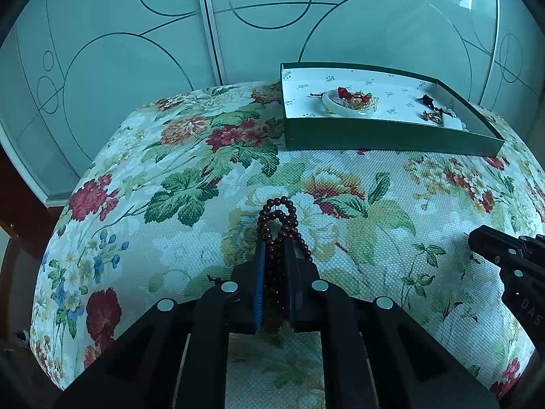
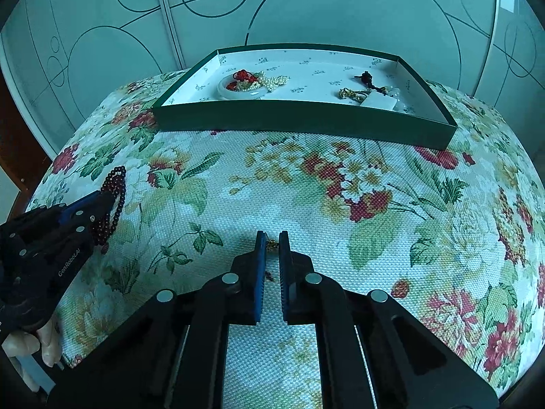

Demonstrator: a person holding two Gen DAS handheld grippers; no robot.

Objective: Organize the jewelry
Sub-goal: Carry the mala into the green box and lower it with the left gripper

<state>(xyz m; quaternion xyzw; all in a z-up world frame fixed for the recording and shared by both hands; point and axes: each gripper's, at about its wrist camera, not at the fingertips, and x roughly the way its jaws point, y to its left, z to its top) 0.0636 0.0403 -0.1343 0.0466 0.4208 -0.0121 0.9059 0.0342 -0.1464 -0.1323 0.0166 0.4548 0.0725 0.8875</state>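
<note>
My left gripper (image 1: 275, 242) is shut on a dark red bead strand (image 1: 280, 218), whose loops stick out past the fingertips above the floral cushion; it also shows in the right wrist view (image 2: 114, 201). My right gripper (image 2: 271, 237) has its jaws narrowly apart around a small gold piece (image 2: 271, 245) lying on the cushion; I cannot tell if it is gripped. A green tray (image 1: 374, 136) with a white lining stands at the far right of the cushion and holds a white bangle (image 1: 340, 107), red ornaments, pearls and dark and gold pieces.
The floral cushion (image 2: 340, 187) curves down at its edges. Frosted sliding doors (image 1: 136, 51) with circle patterns stand right behind it. The tray's front wall (image 2: 306, 119) rises above the cushion. The right gripper's body (image 1: 511, 266) is at the right edge of the left view.
</note>
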